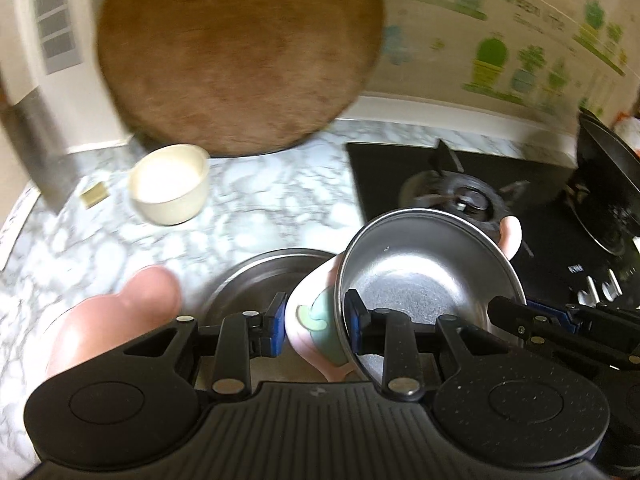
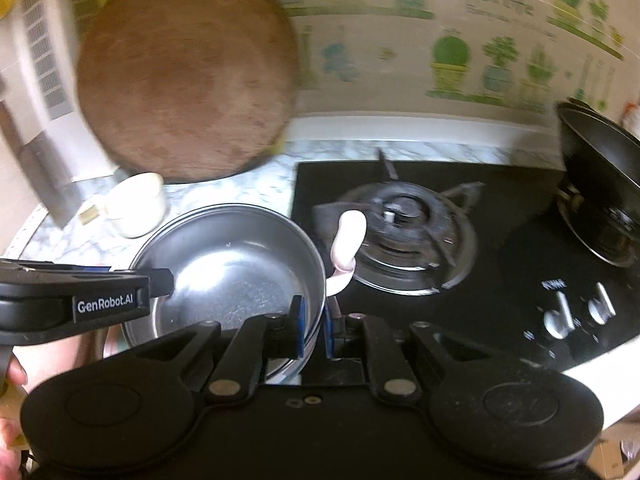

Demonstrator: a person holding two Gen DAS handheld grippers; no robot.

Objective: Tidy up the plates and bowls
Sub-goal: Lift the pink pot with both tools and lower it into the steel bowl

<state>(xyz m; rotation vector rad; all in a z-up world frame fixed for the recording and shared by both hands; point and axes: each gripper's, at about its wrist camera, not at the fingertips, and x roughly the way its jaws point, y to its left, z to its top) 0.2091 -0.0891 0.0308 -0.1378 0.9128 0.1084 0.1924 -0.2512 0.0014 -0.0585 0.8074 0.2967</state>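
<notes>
A steel-lined bowl (image 1: 420, 276) with a pink patterned outer shell (image 1: 316, 320) and pink ear handles (image 2: 347, 240) is held tilted by both grippers above the marble counter's front edge beside the stove. My left gripper (image 1: 315, 318) is shut on its wall, one pad on the pink outside, the other inside the steel. My right gripper (image 2: 313, 328) is shut on the opposite rim and shows in the left wrist view (image 1: 516, 316). A shallow steel dish (image 1: 256, 276) lies on the counter just behind and left of the bowl. A cream bowl (image 1: 170, 184) stands farther back left.
A round wooden board (image 1: 240, 52) leans on the wall behind the cream bowl. To the right is a black gas hob (image 2: 404, 232) with knobs (image 2: 576, 312), and a black wok (image 2: 600, 184) at far right. A thumb (image 1: 120, 308) shows by the left gripper.
</notes>
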